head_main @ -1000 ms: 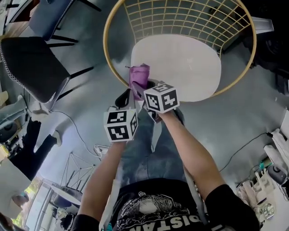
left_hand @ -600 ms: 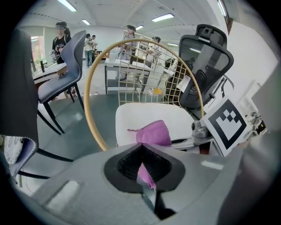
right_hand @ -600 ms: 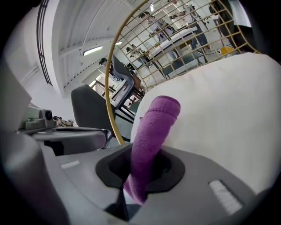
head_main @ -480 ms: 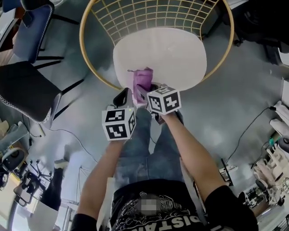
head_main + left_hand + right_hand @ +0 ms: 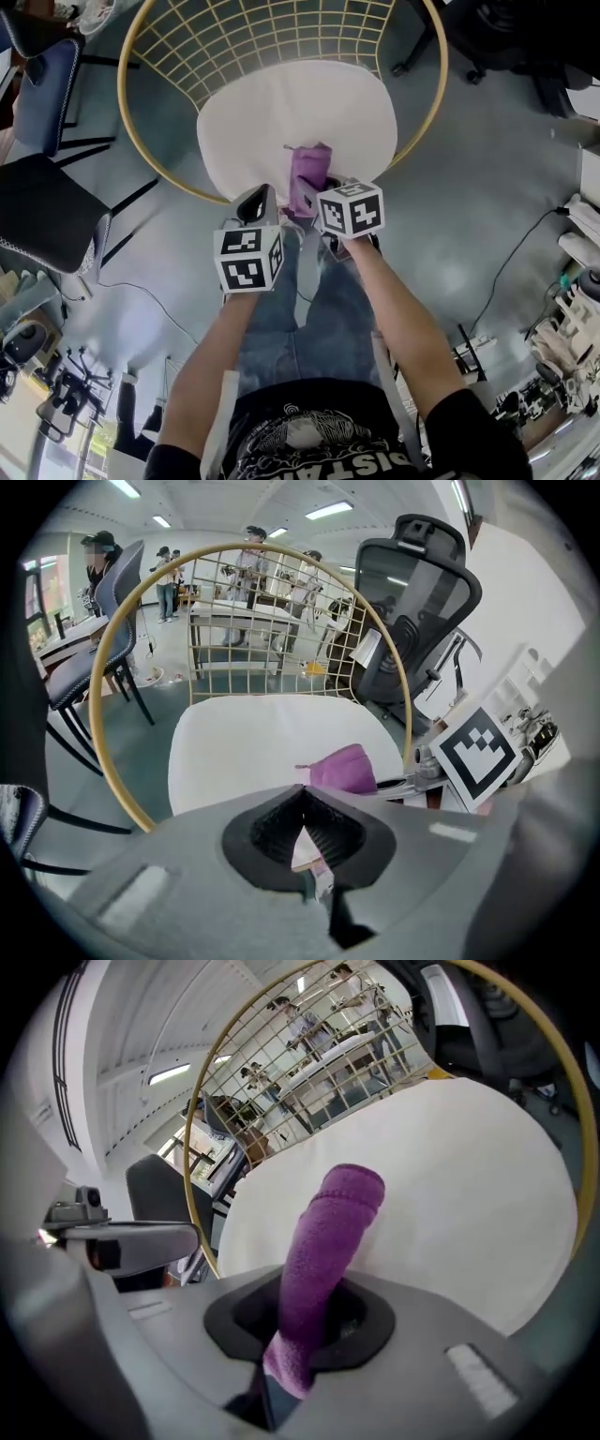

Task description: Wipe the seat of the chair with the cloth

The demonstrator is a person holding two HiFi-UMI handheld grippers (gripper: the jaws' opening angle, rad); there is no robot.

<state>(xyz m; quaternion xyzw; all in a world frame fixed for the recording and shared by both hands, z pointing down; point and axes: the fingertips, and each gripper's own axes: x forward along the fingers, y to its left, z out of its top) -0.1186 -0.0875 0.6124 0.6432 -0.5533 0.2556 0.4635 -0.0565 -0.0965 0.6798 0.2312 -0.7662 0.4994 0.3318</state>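
Observation:
The chair has a gold wire back [image 5: 272,28] and a white seat [image 5: 281,112], also in the left gripper view [image 5: 272,738] and the right gripper view [image 5: 450,1194]. A purple cloth [image 5: 307,173] hangs over the seat's front part, a rolled strip that sticks forward. My right gripper [image 5: 311,194] is shut on the cloth [image 5: 328,1241], which runs out between its jaws [image 5: 309,1312]. My left gripper [image 5: 255,202] sits just left of it at the seat's front edge, jaws together with nothing in them [image 5: 302,803]. The cloth [image 5: 342,769] shows to its right.
A black chair [image 5: 47,216] and a blue chair [image 5: 42,84] stand to the left on the grey floor. A black office chair [image 5: 412,583] is behind on the right. Cables [image 5: 525,253] and gear [image 5: 577,309] lie at the right. People stand at tables far behind.
Both grippers and the cloth have moved forward, from the chair's front-left rim to over the front of the white seat. The right gripper still holds the cloth.

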